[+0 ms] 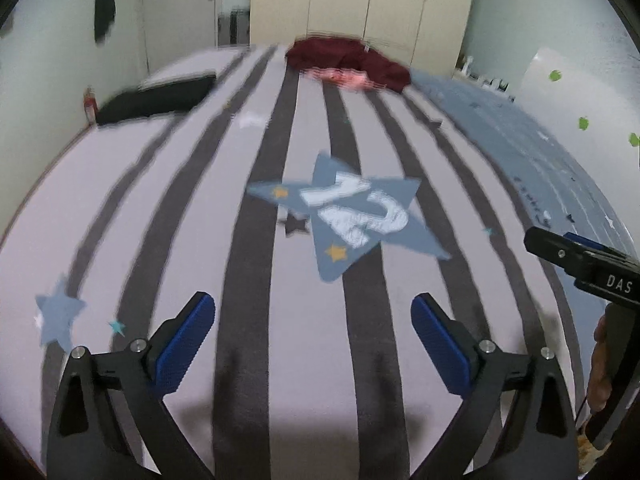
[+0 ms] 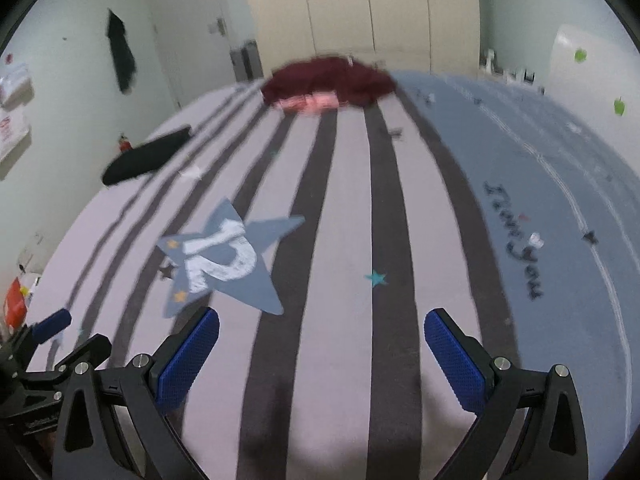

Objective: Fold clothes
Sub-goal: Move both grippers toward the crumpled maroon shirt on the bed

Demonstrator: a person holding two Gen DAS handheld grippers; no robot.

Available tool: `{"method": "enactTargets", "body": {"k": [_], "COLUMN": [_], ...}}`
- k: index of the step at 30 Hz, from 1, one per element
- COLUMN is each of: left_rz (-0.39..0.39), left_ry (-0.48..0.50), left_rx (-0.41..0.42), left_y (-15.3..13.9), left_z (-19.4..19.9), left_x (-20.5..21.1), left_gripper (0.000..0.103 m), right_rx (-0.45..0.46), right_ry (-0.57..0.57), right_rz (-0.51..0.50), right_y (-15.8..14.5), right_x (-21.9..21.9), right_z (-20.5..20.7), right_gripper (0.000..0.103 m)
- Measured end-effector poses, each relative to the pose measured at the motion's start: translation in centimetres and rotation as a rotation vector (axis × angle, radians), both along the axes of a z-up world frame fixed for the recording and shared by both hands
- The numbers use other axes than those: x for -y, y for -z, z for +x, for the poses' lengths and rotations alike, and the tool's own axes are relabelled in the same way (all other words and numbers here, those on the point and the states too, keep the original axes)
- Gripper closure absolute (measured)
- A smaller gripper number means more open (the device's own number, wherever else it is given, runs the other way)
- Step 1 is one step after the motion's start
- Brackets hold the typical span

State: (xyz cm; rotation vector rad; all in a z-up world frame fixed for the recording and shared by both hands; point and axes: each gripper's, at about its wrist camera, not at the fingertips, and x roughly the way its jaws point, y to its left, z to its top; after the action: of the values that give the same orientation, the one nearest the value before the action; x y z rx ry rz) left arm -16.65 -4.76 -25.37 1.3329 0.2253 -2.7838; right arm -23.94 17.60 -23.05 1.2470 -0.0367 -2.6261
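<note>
A heap of dark red clothes (image 1: pixel 348 62) with a pink garment (image 1: pixel 344 77) at its front lies at the far end of the striped bed (image 1: pixel 180 208); it also shows in the right wrist view (image 2: pixel 328 78) with the pink piece (image 2: pixel 312 103). A folded black garment (image 1: pixel 156 98) lies at the far left (image 2: pixel 146 156). My left gripper (image 1: pixel 312 320) is open and empty above the near part of the bed. My right gripper (image 2: pixel 322 334) is open and empty too, far from the clothes; it shows at the right edge of the left view (image 1: pixel 584 264).
The bedspread has grey stripes, a blue star print with "12" (image 1: pixel 352 216) and a blue band along the right (image 2: pixel 540 184). Cream wardrobes (image 1: pixel 360 0) stand behind the bed. A dark cloth hangs on the left wall (image 2: pixel 120 56).
</note>
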Motion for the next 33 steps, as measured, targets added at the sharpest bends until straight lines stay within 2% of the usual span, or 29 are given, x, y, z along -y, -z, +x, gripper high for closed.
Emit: {"method": "enactTargets", "body": {"k": [3,6,10,14,16,17,23,26,30,33], "left_rz": [0.004,0.0,0.11,0.129,0.116,0.109,0.148,0.155,0.107,0.088], "left_ry": [-0.025,-0.05,-0.045,-0.071,-0.067,-0.058,-0.001,0.033,0.06,0.062], "left_rx": [0.123,0.214,0.295,0.283,0.267,0.26,0.219,0.175,0.094,0.077], "left_y": [0.4,-1.0,-2.8,-3.6,-3.8,-3.6,-1.4,-1.2,-1.0,-0.2], "left_z": [-1.7,-3.2,-6.1,-9.9,-11.9,-13.3,-23.4,-29.0,-37.5,-43.1], "left_x": [0.1,-0.2,-0.2,0.0,0.3,0.6,5.0,6.9,8.6,8.8], "left_gripper": [0.009,0.009,0.009,0.009,0.014,0.018,0.018,0.018,0.018,0.018], "right_rx": [0.082,0.156,0.253,0.287,0.29,0.296,0.267,0.221,0.157,0.142], "right_ry": [-0.001,-0.005,-0.001,0.022,0.046,0.064,0.125,0.165,0.182,0.191], "right_rz": [-0.02,0.009,-0.017,-0.005,-0.003,-0.009,-0.017,-0.028,-0.061,-0.073], "right_y": [0.5,-0.1,-1.5,-2.9,-3.1,-2.9,-1.8,-1.7,-1.0,-0.1], "right_x": [-0.6,-1.8,-3.5,-4.6,-4.7,-4.7,-2.9,-1.5,0.2,0.9], "right_z": [-1.1,-2.1,-4.6,-7.6,-9.8,-11.3,-19.4,-24.4,-32.3,-38.5], "right_gripper": [0.001,0.001,0.001,0.001,0.001,0.001,0.001,0.001,0.001,0.001]}}
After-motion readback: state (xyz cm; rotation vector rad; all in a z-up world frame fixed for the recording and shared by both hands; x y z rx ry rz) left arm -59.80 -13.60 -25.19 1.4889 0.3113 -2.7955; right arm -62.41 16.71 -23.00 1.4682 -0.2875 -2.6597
